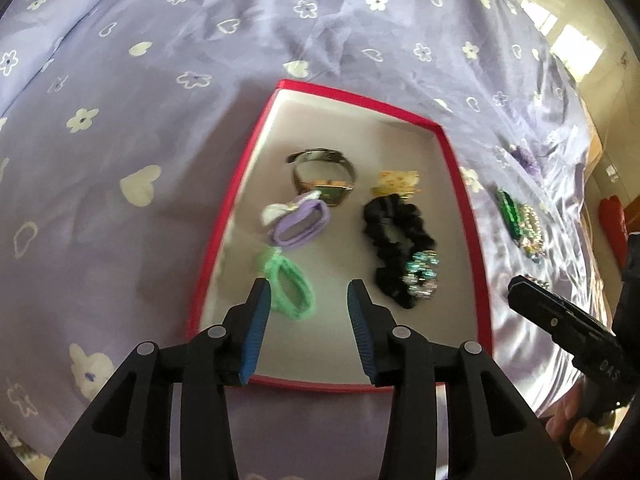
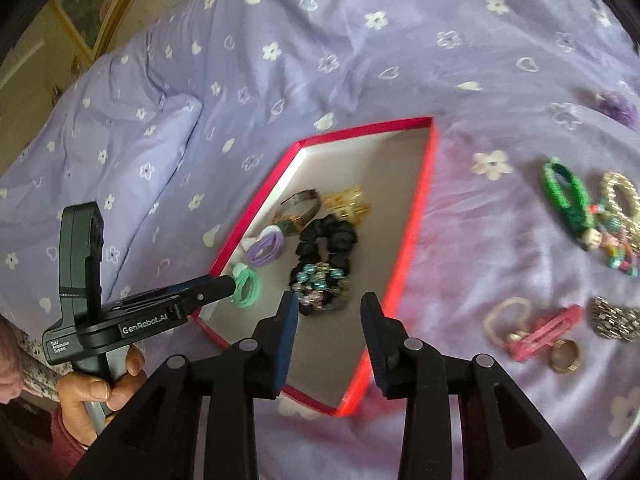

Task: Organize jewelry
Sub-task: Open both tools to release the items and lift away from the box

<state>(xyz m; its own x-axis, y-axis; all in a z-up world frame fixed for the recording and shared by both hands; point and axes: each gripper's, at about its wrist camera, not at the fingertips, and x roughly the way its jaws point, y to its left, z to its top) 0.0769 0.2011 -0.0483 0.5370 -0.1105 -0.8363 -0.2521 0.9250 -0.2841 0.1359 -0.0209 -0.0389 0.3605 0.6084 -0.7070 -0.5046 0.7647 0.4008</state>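
Your left gripper part open, empty, above mint green hair tie in red-rimmed shallow box. Your right gripper part open, empty, near beaded bracelet on black scrunchie.

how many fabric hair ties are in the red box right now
3 in the red box: a purple hair tie near the watch, a mint green hair tie below it, and a black scrunchie on the right. None looks hidden.

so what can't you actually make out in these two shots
- Left wrist view: the right tongs are cut off by the frame edge, so their opening is hidden.
- Right wrist view: the beaded pile on the bedspread is blurred; separate pieces can't be told apart.
- Left wrist view: the yellow item in the red box is too blurred to identify.
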